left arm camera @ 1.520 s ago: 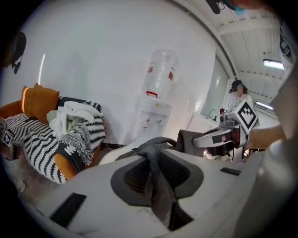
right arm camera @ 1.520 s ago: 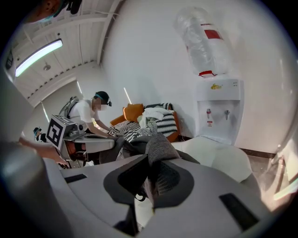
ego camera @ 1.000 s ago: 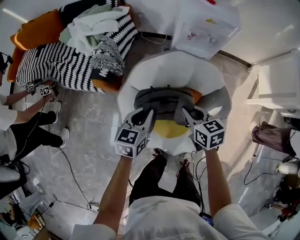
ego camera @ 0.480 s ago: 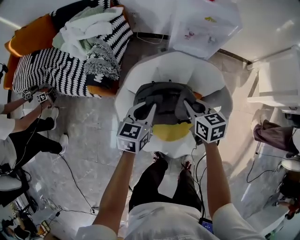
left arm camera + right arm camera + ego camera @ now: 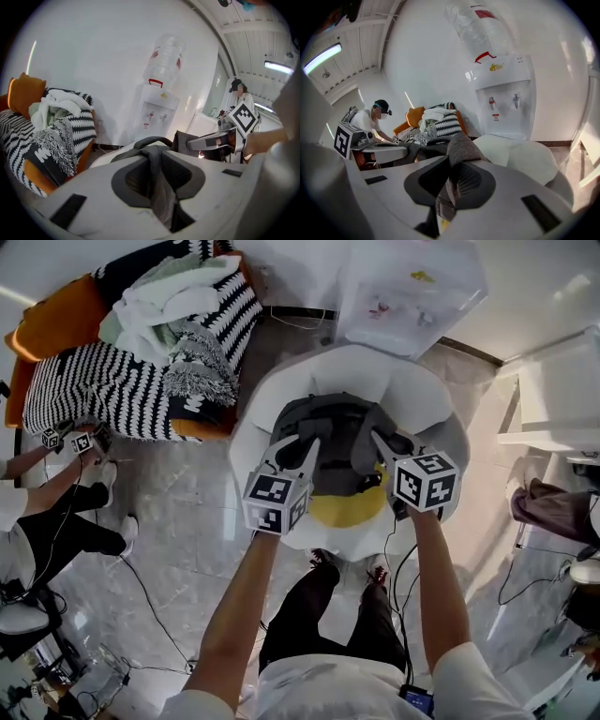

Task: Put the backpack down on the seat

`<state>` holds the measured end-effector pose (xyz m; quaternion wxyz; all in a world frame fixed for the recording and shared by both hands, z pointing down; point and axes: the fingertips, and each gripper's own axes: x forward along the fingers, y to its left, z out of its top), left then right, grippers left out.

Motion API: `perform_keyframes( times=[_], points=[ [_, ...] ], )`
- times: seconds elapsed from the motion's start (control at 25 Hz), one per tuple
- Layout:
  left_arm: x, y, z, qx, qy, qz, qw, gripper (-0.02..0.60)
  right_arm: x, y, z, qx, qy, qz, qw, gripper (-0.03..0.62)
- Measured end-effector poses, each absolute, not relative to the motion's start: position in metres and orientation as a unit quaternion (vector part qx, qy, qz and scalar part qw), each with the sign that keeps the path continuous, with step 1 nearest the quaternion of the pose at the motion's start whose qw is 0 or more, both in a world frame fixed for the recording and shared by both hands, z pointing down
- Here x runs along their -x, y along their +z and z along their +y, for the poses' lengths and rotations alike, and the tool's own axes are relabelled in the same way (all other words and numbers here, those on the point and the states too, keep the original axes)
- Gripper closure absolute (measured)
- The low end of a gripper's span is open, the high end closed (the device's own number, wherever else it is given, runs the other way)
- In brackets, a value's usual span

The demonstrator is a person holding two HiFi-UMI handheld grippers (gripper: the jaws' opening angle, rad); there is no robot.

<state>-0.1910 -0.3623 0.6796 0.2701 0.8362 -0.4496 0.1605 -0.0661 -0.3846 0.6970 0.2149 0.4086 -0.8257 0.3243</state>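
Here the left gripper point(image 5: 298, 451) has its fingers clamped on a grey strap point(image 5: 158, 183) of the backpack point(image 5: 330, 432), with the webbing pinched flat between them. The right gripper point(image 5: 382, 448) does likewise: its fingers are pressed together on a fold of grey backpack fabric point(image 5: 461, 147). The backpack hangs just ahead of both pairs of fingertips, spanning the gap between them, over the white petal-shaped seat point(image 5: 427, 399). Whether its base touches the seat I cannot tell. Under the fingers, nearer the person, lies the seat's yellow cushion point(image 5: 345, 507). Well beyond the fingertips stands a water dispenser point(image 5: 157, 110). Off to the outer side of the left fingers sits a striped sofa point(image 5: 103, 381) heaped with blankets point(image 5: 173, 296).
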Motion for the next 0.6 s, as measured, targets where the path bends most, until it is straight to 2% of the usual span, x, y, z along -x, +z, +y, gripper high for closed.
perform_keyframes(
  times=[0.6],
  points=[
    [0.179,0.725,-0.38,-0.835,0.181,-0.435,0.284,0.492,0.051,0.736,-0.409,-0.432,0.332,-0.807,0.228,0.56]
  ],
)
